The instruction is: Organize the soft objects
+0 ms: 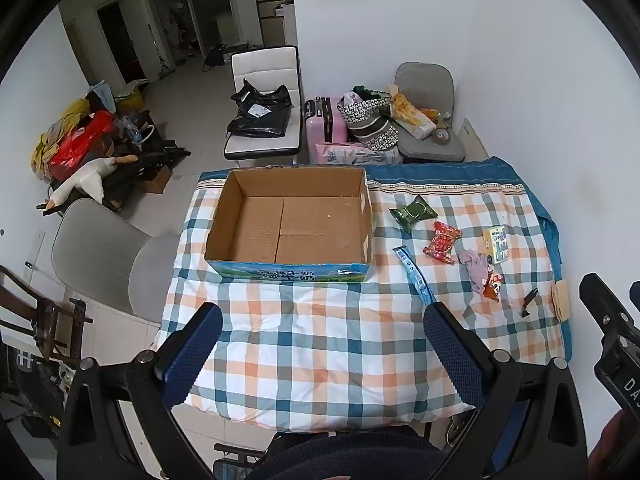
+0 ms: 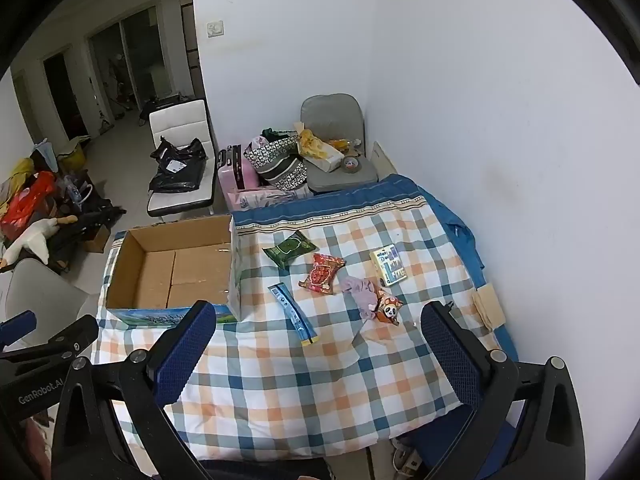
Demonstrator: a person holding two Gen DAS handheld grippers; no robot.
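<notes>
An open, empty cardboard box [image 1: 292, 220] [image 2: 176, 272] stands on the checked cloth [image 1: 320, 340] [image 2: 320, 380]. To its right lie a green packet [image 1: 414, 212] [image 2: 289, 249], a red packet [image 1: 442, 242] [image 2: 322, 274], a long blue sachet [image 1: 414, 276] [image 2: 294, 314], a lilac cloth [image 1: 474, 270] [image 2: 360, 292], a panda pouch [image 1: 493, 285] [image 2: 388, 308] and a yellow pack [image 1: 497, 244] [image 2: 388, 266]. My left gripper [image 1: 324, 316] is open and empty above the near cloth. My right gripper [image 2: 320, 312] is open and empty, high over the items.
A grey chair [image 1: 104, 256] stands left of the table. A white chair with a black bag [image 1: 262, 116], a pink suitcase [image 1: 324, 120] and a loaded grey chair [image 1: 428, 120] stand behind. A white wall [image 2: 520, 160] runs along the right. A black clip [image 1: 528, 302] lies near the table's right edge.
</notes>
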